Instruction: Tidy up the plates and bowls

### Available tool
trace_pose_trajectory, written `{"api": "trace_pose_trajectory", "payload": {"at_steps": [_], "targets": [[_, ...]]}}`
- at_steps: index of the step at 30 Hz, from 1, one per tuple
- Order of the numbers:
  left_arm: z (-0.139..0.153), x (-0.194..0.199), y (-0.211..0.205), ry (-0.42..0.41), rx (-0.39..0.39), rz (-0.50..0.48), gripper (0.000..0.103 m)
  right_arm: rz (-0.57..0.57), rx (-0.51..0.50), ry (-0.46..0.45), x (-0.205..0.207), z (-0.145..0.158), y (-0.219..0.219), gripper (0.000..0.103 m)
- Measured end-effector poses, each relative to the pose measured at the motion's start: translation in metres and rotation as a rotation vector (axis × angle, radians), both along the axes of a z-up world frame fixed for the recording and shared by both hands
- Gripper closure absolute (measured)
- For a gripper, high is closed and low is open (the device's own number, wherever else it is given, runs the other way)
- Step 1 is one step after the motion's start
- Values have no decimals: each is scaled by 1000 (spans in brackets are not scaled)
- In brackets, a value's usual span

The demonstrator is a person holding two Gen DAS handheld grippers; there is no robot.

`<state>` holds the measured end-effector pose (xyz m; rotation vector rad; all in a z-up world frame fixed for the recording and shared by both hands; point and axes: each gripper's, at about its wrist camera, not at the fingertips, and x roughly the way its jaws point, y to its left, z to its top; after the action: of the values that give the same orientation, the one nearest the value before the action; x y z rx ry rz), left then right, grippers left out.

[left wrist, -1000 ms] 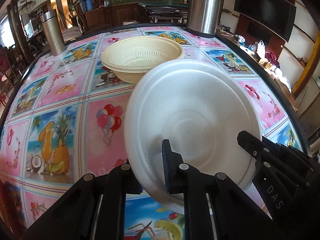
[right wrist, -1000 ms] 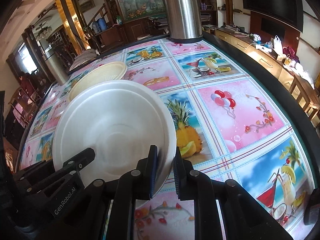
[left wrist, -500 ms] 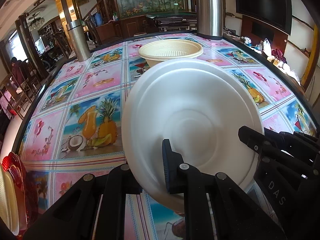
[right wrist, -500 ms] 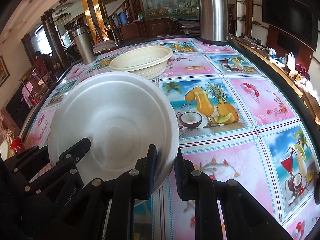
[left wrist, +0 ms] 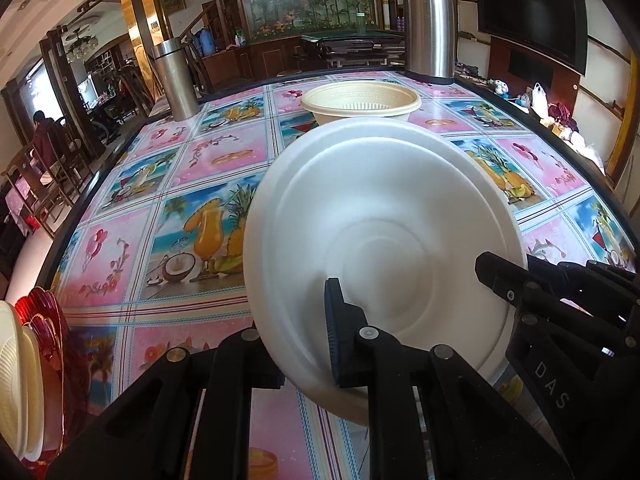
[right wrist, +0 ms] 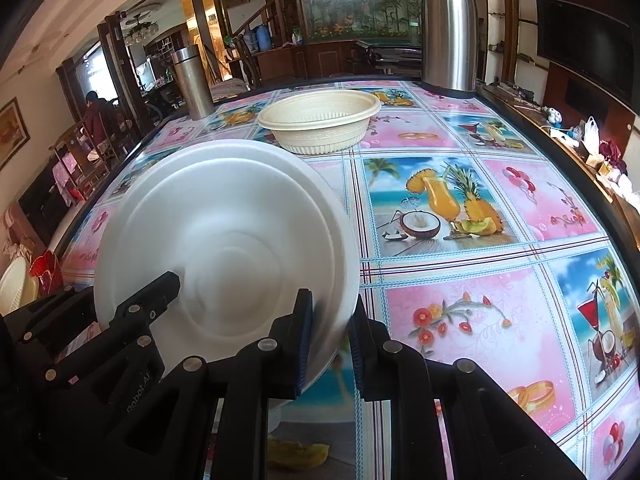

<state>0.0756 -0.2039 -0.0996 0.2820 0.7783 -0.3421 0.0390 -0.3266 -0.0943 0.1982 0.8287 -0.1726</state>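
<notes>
The plate and both hands have swung across the bench: a second ago the cream bowl sat close behind the plate's rim, and now it lies further off, while a stack of dishes has slid into view at the left edge. Here's the left hand-held gripper, narrowed right down onto the near-left rim of the white plate, one blue-padded finger lying over the plate's face and the other tucked beneath. The right hand-held gripper has the opposite, near-right rim pinched between its two padded fingers, jaws almost together with only the thin plate edge between them. So the plate hangs between the two, clear of the bench, tilted with its far rim up. Beyond it, dead ahead, sits the cream bowl, upright on the patterned cloth, well apart from the plate. Behind that stand a tall steel flask at the far edge and a slimmer steel flask off to the left. And down at the left, the cream and red dishes stand on edge, packed close. That looks like the spot that matters: the stack lies to the left of both grippers, nearer the left hand, so the left side would likely lead if the plate goes there, rim first. Whether it goes there or to the bowl cannot be told.
</notes>
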Motion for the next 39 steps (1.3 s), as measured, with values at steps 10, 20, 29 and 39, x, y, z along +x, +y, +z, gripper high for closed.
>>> {"api": "trace_pose_trajectory", "payload": {"at_steps": [10,20,29,39], "targets": [[0,-6,11,-3,-2,16,90,0,-3,-6,-1,0,7,86],[-1,-20,36,-17,-1,59,90,12,11,-21,-9,-1,27,85],[4,-31,60,-26,-21,98,90,32,44,-26,-20,-1,46,86],[15,-43,75,-65,-43,113,90,42,23,-53,-34,10,64,86]]}}
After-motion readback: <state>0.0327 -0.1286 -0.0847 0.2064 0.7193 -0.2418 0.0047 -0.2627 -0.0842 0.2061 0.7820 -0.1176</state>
